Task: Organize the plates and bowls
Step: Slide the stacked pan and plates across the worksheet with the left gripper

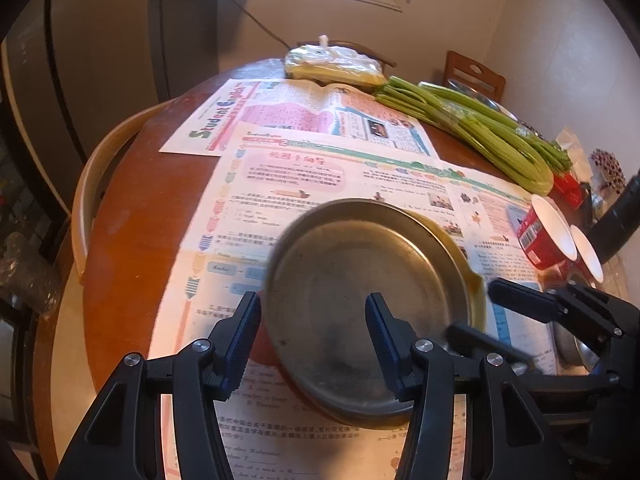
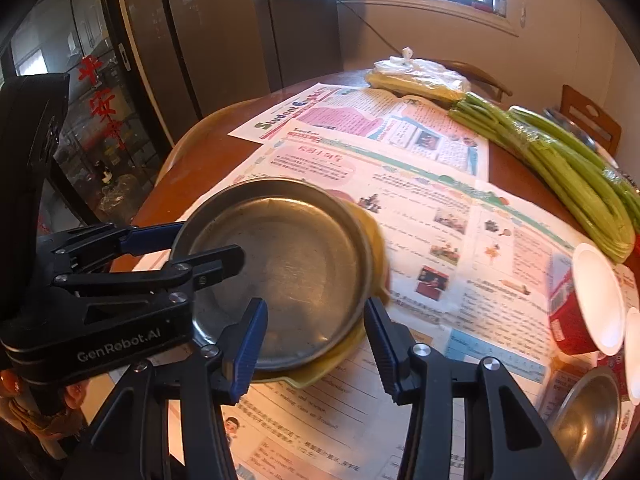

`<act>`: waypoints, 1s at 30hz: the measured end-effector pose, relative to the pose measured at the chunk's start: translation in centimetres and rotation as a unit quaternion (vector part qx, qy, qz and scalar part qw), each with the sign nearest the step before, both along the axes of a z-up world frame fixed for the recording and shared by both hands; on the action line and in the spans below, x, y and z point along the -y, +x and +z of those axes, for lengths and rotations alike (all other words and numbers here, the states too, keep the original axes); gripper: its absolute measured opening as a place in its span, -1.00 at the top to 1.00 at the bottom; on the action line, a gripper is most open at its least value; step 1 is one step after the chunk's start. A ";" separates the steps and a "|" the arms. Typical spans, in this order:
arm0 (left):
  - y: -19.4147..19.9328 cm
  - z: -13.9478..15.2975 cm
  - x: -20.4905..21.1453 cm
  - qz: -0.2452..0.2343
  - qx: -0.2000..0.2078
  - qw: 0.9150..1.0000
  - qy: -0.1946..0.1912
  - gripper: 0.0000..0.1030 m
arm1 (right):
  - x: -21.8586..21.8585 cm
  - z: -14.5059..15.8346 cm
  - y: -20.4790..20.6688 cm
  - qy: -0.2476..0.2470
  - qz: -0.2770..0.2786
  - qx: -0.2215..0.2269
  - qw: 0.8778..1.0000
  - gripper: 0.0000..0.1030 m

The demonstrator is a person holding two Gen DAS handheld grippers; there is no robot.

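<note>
A round steel plate point(image 1: 360, 292) point(image 2: 280, 264) sits on a yellow plate point(image 2: 340, 364) on the newspaper-covered table. My left gripper point(image 1: 312, 308) is open; its fingers straddle the steel plate's near left rim, one finger inside the plate and one outside. In the right wrist view the left gripper point(image 2: 208, 244) shows at the plate's left edge. My right gripper point(image 2: 316, 316) is open, fingers on either side of the plates' near rim. It also shows in the left wrist view point(image 1: 488, 312). Two red-and-white bowls point(image 1: 548, 236) point(image 2: 588, 304) lie on their sides at right.
A steel bowl point(image 2: 588, 416) stands at the near right. Celery point(image 1: 472, 128) point(image 2: 560, 164) and a plastic bag point(image 1: 332, 64) lie at the table's far side. Chairs point(image 1: 476, 72) stand behind. A wooden chair back point(image 1: 100, 168) curves at left.
</note>
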State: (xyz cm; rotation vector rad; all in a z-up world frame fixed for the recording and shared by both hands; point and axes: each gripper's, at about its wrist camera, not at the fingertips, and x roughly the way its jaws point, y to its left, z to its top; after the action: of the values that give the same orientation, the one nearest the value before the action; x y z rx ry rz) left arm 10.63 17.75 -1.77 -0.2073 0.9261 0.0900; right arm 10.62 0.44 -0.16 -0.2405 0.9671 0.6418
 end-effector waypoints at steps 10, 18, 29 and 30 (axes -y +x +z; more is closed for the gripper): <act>-2.6 -0.1 -4.5 0.072 0.003 0.996 -0.057 -0.27 | 2.8 -0.3 1.7 0.031 -0.039 -0.027 0.998 0.03; -2.0 -3.0 -4.6 0.066 -0.023 0.987 -0.147 -0.29 | 2.5 -1.5 1.8 0.048 -0.031 -0.062 0.996 0.03; 0.2 -3.7 -2.1 0.038 -0.036 0.989 -0.139 -0.28 | 1.7 -2.9 2.2 0.041 -0.020 -0.082 0.996 0.03; 0.3 -3.7 -2.0 0.036 -0.036 0.989 -0.136 -0.28 | 1.6 -3.0 2.2 0.039 -0.018 -0.081 0.996 0.03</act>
State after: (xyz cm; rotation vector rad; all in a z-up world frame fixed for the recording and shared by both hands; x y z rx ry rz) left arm 10.93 19.76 -5.48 -0.4922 1.0012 0.0372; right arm 12.83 -1.17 -3.14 -0.1027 1.0968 0.6729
